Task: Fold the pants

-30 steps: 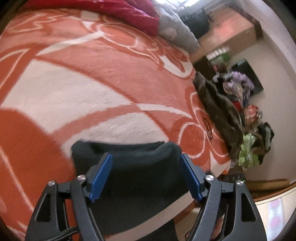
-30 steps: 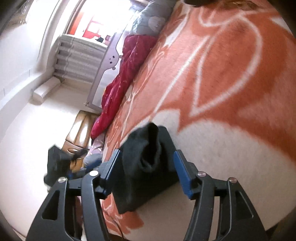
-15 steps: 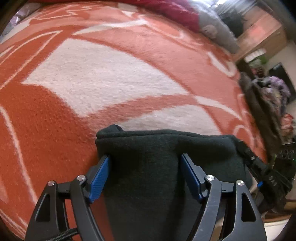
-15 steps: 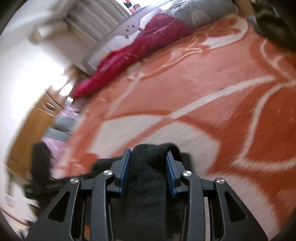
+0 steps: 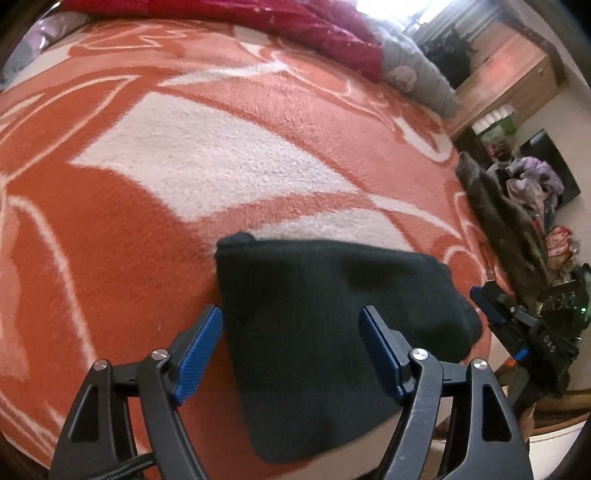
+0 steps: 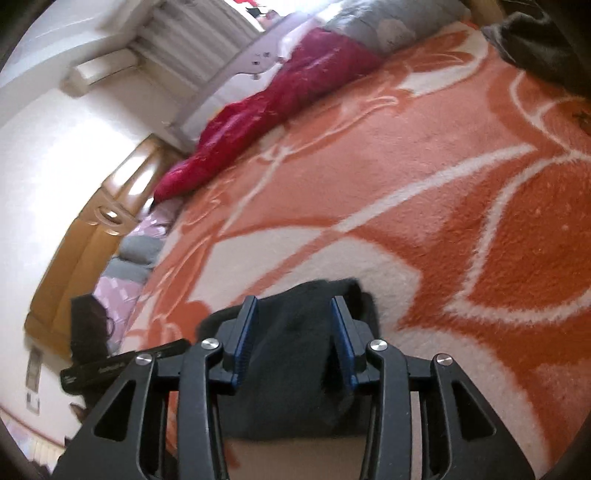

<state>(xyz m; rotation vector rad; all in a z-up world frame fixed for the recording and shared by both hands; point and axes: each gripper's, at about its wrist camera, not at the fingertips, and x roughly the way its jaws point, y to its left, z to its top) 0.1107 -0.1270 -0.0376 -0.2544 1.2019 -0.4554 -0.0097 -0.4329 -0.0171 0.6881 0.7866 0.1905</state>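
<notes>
a: what sort of place is this?
b: a home bedroom. a bed under an orange-and-white fleece blanket [image 5: 229,155] fills the view, with a crimson quilt [image 5: 295,22] bunched at twelve o'clock and a grey pillow [image 5: 413,74] at one.
a: anything past the bed?
b: a wooden cabinet [image 5: 517,81] at two o'clock, a heap of clothes [image 5: 535,192] at three, and a white radiator [image 6: 199,33] by the bright window.

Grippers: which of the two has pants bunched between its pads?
The right gripper: its blue pads sit close on a bunched fold of the black pants. The left gripper stands wide, with the pants lying flat under it.
</notes>
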